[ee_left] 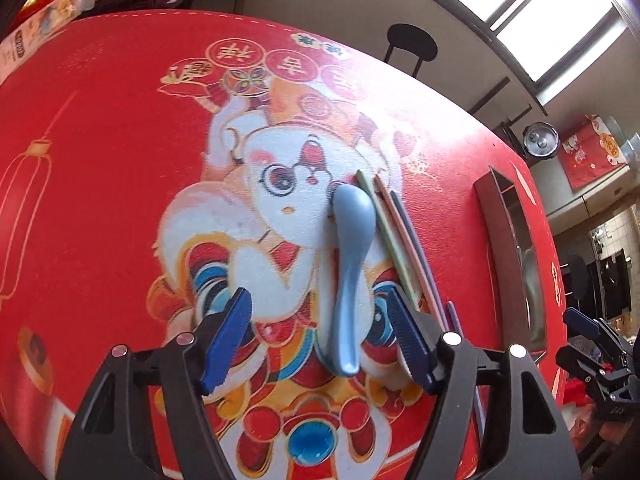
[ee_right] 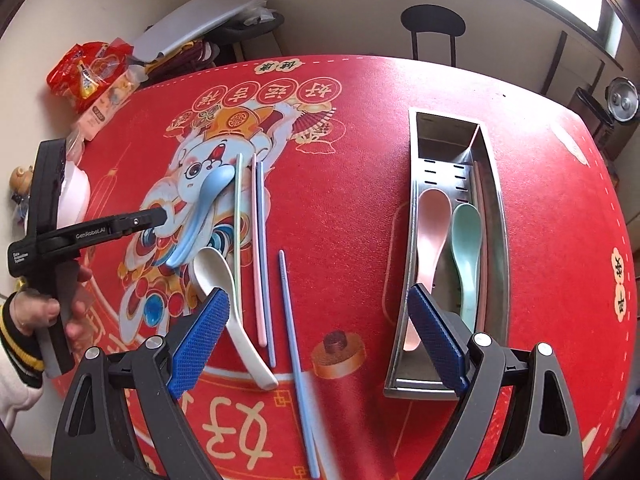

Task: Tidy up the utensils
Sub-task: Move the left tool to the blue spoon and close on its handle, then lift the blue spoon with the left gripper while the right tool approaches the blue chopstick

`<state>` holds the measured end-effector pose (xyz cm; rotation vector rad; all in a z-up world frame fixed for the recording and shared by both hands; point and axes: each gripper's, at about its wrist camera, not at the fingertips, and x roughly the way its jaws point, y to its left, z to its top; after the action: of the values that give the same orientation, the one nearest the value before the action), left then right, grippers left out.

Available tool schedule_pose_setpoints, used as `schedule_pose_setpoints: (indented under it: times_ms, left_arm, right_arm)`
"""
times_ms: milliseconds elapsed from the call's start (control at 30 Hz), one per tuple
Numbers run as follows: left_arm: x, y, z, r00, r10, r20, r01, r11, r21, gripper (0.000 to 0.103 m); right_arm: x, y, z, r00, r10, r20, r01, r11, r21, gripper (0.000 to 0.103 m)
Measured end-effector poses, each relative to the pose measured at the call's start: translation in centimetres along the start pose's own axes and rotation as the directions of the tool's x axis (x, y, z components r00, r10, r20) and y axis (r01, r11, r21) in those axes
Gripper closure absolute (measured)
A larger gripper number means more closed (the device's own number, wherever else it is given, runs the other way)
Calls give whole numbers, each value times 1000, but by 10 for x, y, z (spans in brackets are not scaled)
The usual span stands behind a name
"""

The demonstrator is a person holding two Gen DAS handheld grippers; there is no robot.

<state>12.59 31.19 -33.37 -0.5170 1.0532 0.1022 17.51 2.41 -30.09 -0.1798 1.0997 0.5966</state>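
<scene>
Seen from the left wrist, the left claw (ee_left: 320, 344) hangs just over the desk (ee_left: 100, 160) with its blue pads spread either side of the handle of a blue spoon (ee_left: 350, 264); the pads stand clear of the handle, so nothing is gripped. Just right of the spoon lie a green chopstick (ee_left: 386, 236), a pink chopstick (ee_left: 404, 240) and a darker blue one, side by side. At the far right edge only the side wall of the metal tray (ee_left: 504, 248) shows.

The right wrist view adds what that one hides. The right claw (ee_right: 316, 340) is wide open and empty, above the desk between the loose utensils and the tray. Near it lie a white spoon (ee_right: 224, 288) and a lone blue chopstick (ee_right: 296, 344). The tray's inside is plain here: a pink spoon (ee_right: 430, 232) and a mint spoon (ee_right: 466, 248) lie in its wide compartment. Farther left, a person's hand (ee_right: 40, 308) holds the left tool.
</scene>
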Motion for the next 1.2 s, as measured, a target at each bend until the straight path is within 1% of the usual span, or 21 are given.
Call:
schedule_pose_setpoints:
  times_ms: [67, 100, 200, 267, 333, 367, 400, 433, 500, 600, 633, 767, 900, 1000, 1033, 1067, 1200]
  left_arm:
    - [11, -10, 6, 1000, -26, 3, 26, 999, 25, 43]
    - [17, -14, 8, 999, -40, 2, 40, 998, 38, 45]
    - [33, -22, 13, 998, -55, -5, 55, 996, 68, 51]
    - [43, -23, 15, 998, -56, -19, 57, 995, 79, 60]
    - [46, -23, 17, 998, -59, -11, 59, 994, 88, 64]
    - [47, -22, 18, 998, -67, -11, 67, 994, 86, 65]
    - [48, -22, 18, 997, -71, -13, 71, 994, 85, 67]
    - [49, -21, 19, 997, -74, -14, 75, 993, 89, 70]
    - [50, -20, 19, 998, -69, -10, 70, 992, 106, 74]
    - [51, -17, 19, 998, -69, -7, 69, 991, 112, 79]
    - [52, -17, 19, 998, -67, -4, 67, 992, 112, 82]
    - [50, -14, 19, 997, -71, 4, 70, 991, 115, 82]
    - [49, -15, 17, 998, -58, 5, 57, 989, 140, 83]
    - [46, -24, 9, 999, -36, 4, 35, 983, 178, 90]
    - [44, -27, 3, 999, -38, 1, 37, 980, 198, 95]
    - [42, -30, -2, 999, -39, -7, 39, 975, 217, 97]
    - [34, -32, -25, 998, -49, -33, 55, 964, 259, 97]
  right_arm:
    - [2, -3, 0, 1000, -4, -2, 4, 1000, 3, 15]
    - [3, -4, -1, 1000, -5, -5, 5, 1000, 4, 15]
    - [7, -5, -2, 1000, -9, -19, 9, 1000, -4, 16]
    - [9, -2, -5, 1000, -1, -29, 0, 1000, -18, 16]
    - [11, 4, -11, 999, 18, -40, -20, 999, -38, 16]
    - [11, 6, -14, 999, 26, -46, -29, 998, -47, 18]
    - [12, 9, -19, 998, 36, -55, -39, 998, -58, 26]
    - [14, 11, -23, 997, 39, -69, -43, 997, -64, 30]
    - [16, 13, -30, 994, 54, -95, -60, 996, -62, 32]
    - [18, 13, -40, 991, 60, -116, -66, 996, -52, 42]
    - [18, 12, -42, 991, 60, -120, -66, 997, -46, 43]
    - [21, 11, -49, 989, 61, -138, -66, 997, -30, 46]
    - [22, 6, -55, 988, 54, -146, -57, 998, -13, 46]
    - [23, 1, -59, 987, 55, -151, -55, 998, 6, 47]
    - [24, -1, -61, 986, 55, -155, -54, 998, 10, 47]
    - [26, -3, -63, 986, 55, -160, -53, 998, 16, 48]
    - [32, -9, -73, 981, 62, -182, -56, 998, 38, 53]
